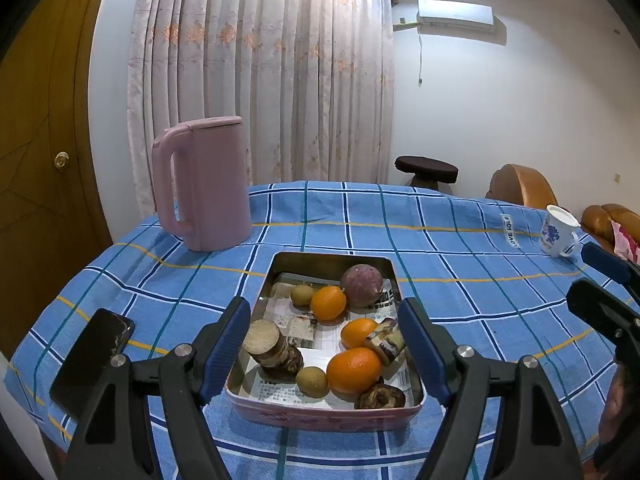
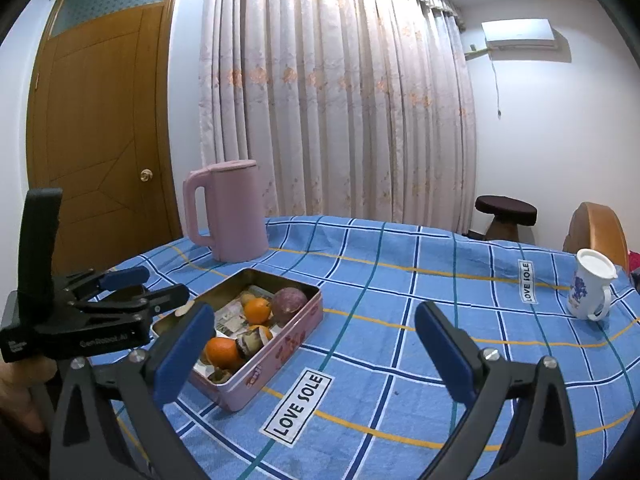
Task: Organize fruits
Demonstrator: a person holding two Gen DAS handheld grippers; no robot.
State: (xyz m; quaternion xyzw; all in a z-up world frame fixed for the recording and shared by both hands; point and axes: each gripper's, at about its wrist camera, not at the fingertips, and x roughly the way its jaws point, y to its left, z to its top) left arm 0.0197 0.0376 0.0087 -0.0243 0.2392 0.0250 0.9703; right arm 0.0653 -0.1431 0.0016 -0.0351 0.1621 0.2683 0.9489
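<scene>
Pink tin (image 1: 320, 416) sits on the blue checked tablecloth (image 1: 460, 240), and both tools hang just short of it with nothing in either. Left gripper (image 1: 322, 344) hovers right over the tin, its blue pads spread wide apart, one on each side of the near half. Right gripper (image 2: 316, 346) is off to the tin's right over bare cloth, fingers equally wide and empty.

What's inside? Three oranges: one at the near edge (image 1: 354, 370), one mid-tray (image 1: 358, 332), one further back (image 1: 328, 303). Behind that, a round purplish fruit (image 1: 362, 285) in the far right corner. Two small brownish-green fruits, one near (image 1: 314, 381) and one far (image 1: 302, 294). A cut brown chunk with a pale face (image 1: 270, 346) leans on the left side, and a dark wrinkled piece (image 1: 380, 397) sits in the near right corner (what it is, I can't tell). Printed paper lines the bottom.

For the pick, I'd judge the near orange the easiest target: it's closest and has room above it. Come straight down, centre the pads on its widest part, and close gently, since round skin can squirt out sideways. Mind the tin wall and the small fruit touching its left side.

Pink kettle (image 1: 204, 184) stands behind the tin, white mug (image 1: 558, 230) far right, phone (image 1: 92, 360) to the left.
</scene>
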